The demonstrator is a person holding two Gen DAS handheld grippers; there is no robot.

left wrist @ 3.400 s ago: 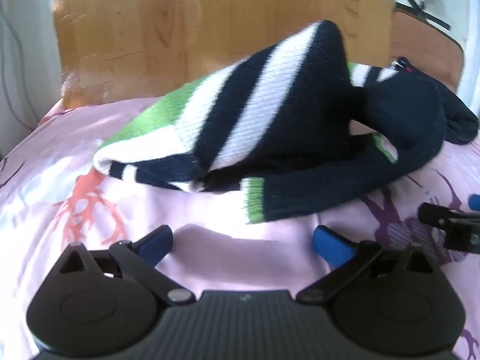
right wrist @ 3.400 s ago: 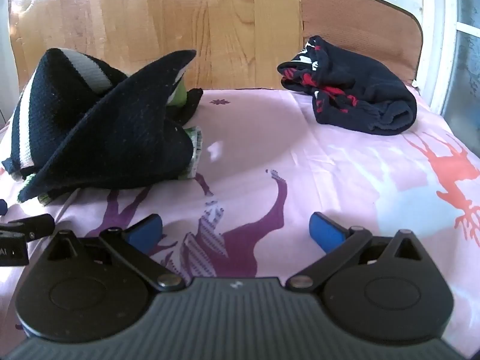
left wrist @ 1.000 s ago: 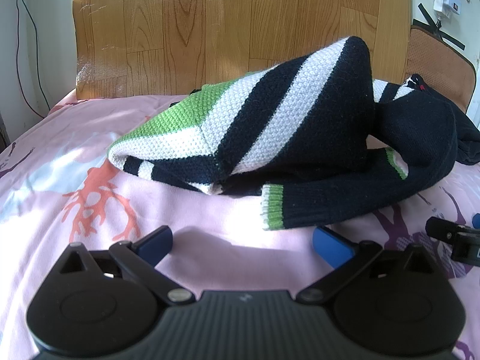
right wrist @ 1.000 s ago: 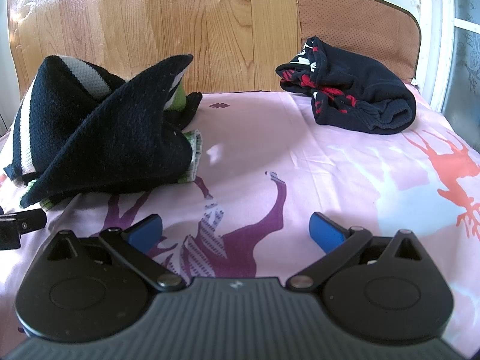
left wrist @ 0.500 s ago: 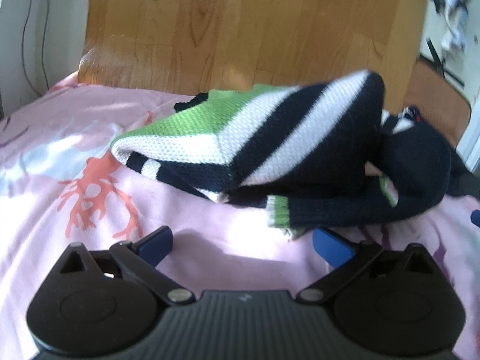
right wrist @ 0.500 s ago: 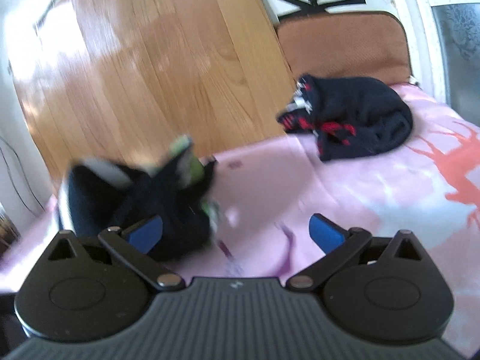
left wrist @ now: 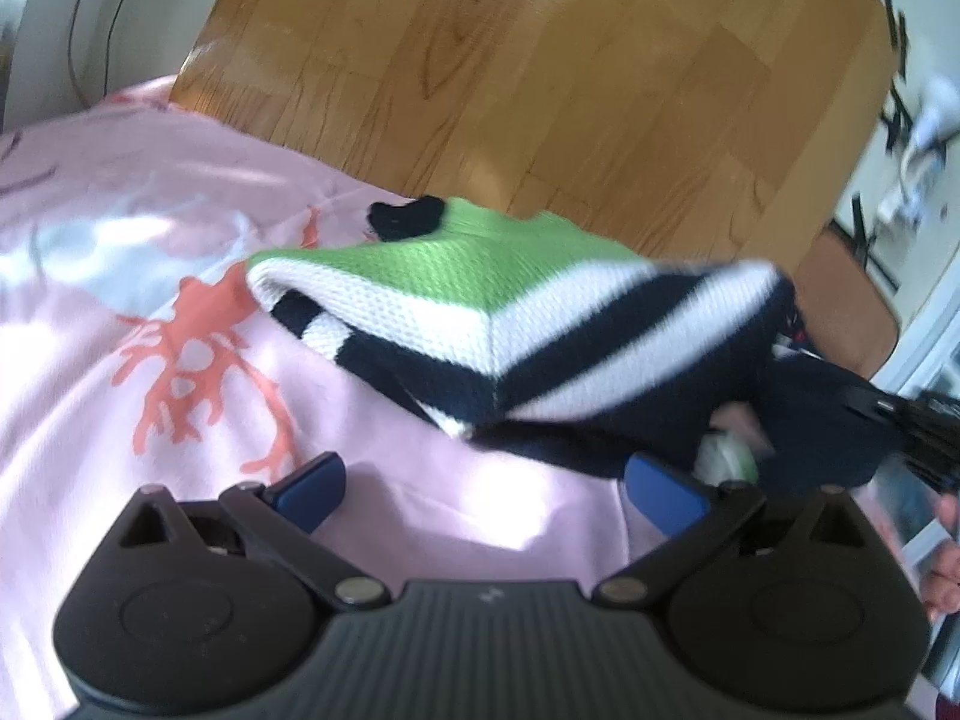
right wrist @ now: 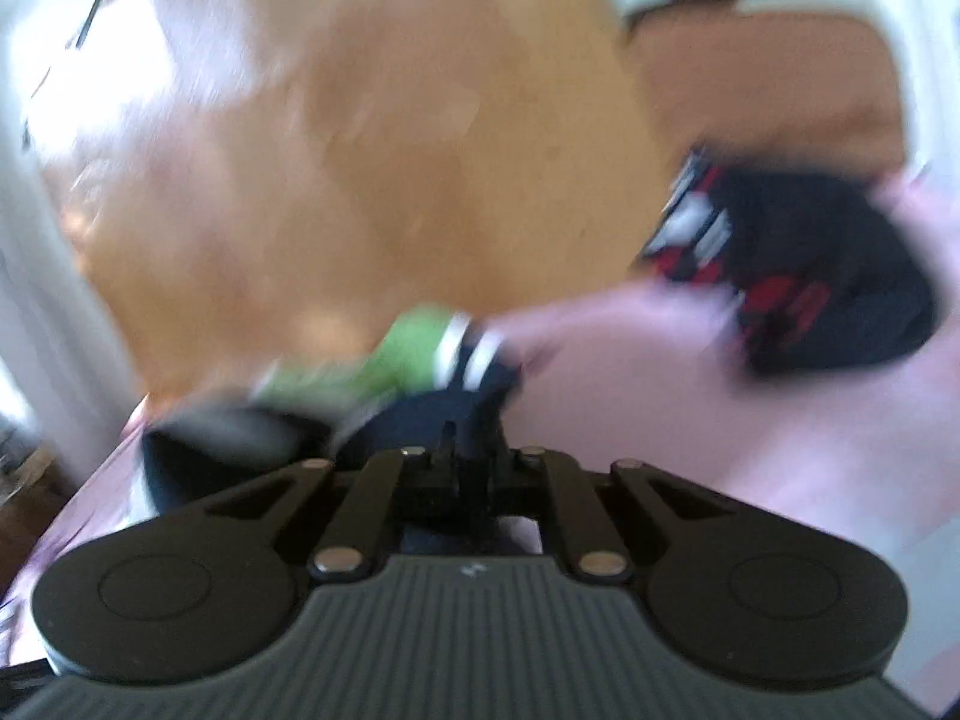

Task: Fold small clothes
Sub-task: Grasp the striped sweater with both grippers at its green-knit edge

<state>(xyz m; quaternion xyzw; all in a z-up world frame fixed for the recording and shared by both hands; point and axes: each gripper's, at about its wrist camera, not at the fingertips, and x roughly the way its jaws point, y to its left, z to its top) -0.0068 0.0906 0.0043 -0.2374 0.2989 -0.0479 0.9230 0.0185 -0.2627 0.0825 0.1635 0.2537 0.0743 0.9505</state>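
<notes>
**Striped sweater pinched at its right end, left fingers spread**

From my left wrist view, a coral reindeer print (left wrist: pixel 198 372) marks the pink bedsheet (left wrist: pixel 90 228) on the left. My left gripper (left wrist: pixel 480 483) hovers low over the sheet, its blue fingertips (left wrist: pixel 309 489) wide apart and holding nothing. The striped sweater (left wrist: pixel 480 324), in green, white and navy bands, lies bunched just beyond them, centre to right, before the wooden headboard (left wrist: pixel 540 78). Its navy right end meets my right gripper (left wrist: pixel 912 426).

The right wrist view is badly blurred. There my right gripper (right wrist: pixel 465 456) has its fingers drawn together on the sweater's navy knit. A dark garment with red and white markings (right wrist: pixel 798 276) sits far right on the sheet.
</notes>
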